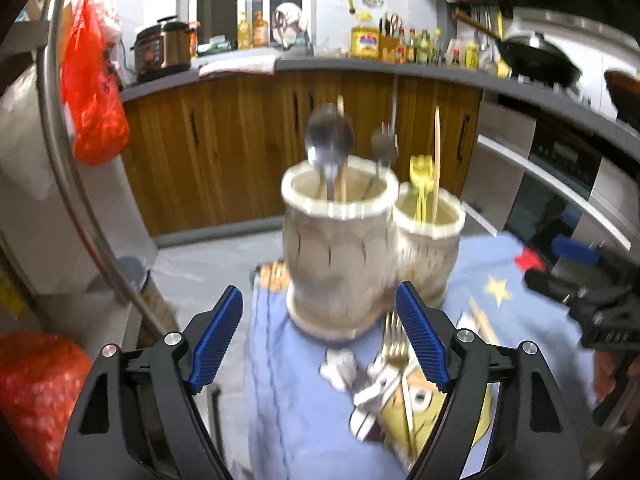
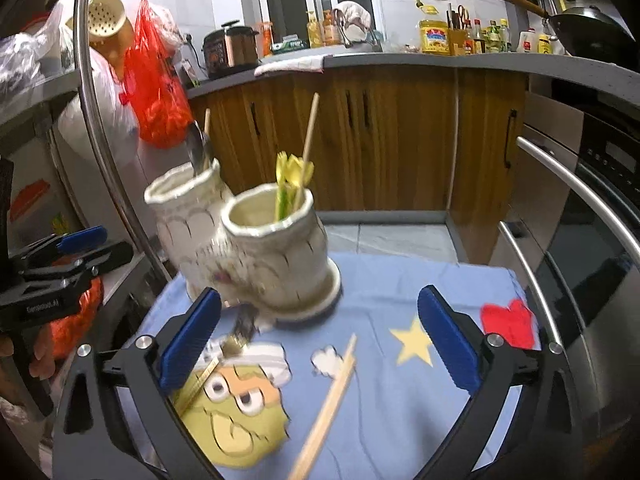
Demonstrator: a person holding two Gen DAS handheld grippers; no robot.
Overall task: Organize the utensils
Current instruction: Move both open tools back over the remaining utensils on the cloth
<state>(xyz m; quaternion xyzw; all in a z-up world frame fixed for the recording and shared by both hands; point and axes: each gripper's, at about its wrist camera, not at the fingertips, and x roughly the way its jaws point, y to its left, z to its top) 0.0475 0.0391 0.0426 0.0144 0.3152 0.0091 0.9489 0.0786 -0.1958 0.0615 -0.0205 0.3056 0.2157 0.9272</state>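
Utensils lie loose on the table's blue cloth [image 2: 400, 280]: a gold fork [image 1: 394, 340] and chopsticks [image 2: 328, 404] before the twin holder [image 2: 276, 256]. Our left gripper [image 1: 320, 344] and right gripper [image 2: 320, 344] have jaws apart, empty. We risk toppling that holder reaching in.

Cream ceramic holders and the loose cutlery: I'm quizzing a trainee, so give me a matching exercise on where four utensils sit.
Things:
1. steel spoon
2. yellow plastic fork
3. gold metal fork
4. loose wooden chopstick

Places:
A. lying on the blue cartoon cloth, near its yellow star
B. standing in the left cream ceramic holder
C. lying on the cloth across the cartoon face
D. standing in the right cream ceramic holder

Pairs: 1-B, 2-D, 3-C, 4-A
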